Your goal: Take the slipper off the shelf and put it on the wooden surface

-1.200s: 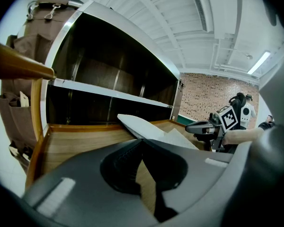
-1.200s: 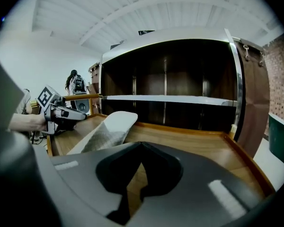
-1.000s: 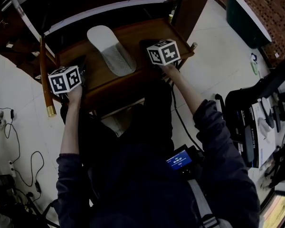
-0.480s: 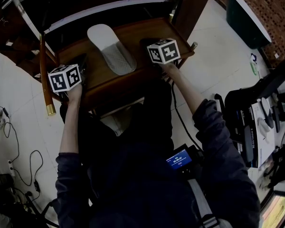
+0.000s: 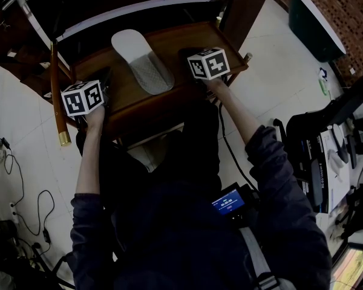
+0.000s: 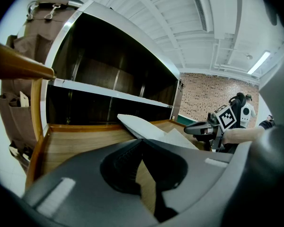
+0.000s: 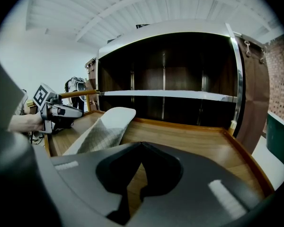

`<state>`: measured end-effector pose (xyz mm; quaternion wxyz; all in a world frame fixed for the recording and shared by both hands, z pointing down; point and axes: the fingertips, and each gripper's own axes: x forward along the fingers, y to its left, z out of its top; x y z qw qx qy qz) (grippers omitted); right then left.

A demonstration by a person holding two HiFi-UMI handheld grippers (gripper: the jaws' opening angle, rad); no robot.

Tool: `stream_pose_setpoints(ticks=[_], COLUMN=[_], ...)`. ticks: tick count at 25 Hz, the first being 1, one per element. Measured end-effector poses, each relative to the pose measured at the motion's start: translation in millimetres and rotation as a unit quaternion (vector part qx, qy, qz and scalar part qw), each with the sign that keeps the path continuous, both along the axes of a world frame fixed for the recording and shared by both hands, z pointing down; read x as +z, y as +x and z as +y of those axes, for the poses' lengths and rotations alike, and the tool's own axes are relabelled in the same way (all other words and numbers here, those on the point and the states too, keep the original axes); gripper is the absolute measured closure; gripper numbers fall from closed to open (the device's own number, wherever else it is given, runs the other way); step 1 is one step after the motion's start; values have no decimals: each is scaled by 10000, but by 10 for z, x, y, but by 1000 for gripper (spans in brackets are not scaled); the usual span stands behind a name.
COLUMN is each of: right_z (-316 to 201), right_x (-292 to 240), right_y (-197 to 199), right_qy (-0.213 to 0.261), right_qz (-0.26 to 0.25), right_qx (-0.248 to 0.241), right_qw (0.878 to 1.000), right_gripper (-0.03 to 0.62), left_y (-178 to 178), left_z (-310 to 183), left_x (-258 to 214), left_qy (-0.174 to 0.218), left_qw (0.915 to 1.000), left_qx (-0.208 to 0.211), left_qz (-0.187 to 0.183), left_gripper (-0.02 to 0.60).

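left tongs [image 6: 142, 142] nudged slightly forward

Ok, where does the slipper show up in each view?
Head view: slipper at upper centre, toe pointing away.
Left gripper view: slipper at centre, slightly right.
Right gripper view: slipper left of centre.
Shared landmark: the wooden surface it lies on.

A green bin [image 5: 317, 23] is standing well right of the right gripper [image 5: 186, 56] — beside a brick wall [image 5: 351, 5]. Cables [image 5: 47, 237] are lying back and left of the left gripper [image 5: 104, 77].
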<state>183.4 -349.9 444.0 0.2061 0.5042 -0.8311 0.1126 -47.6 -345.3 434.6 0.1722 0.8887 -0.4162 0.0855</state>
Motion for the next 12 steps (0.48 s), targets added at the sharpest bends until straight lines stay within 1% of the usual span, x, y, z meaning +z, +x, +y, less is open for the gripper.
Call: stream_pose_setpoints(ticks=[3,12], right_z=[10,-1], right_x=[-14,21], right_y=[-7,14], right_qy=[28,-3], right_qz=[-24,-12], right_qx=[-9,19], right_qw=[10000,10000], right_gripper=[593,593], left_y=[21,16], left_z=[12,11], left_x=[18,-17], left_qy=[-38,15], left_qw=[10000,10000], left_qx=[47,19], left_qz=[39,25], left_gripper=[563,563])
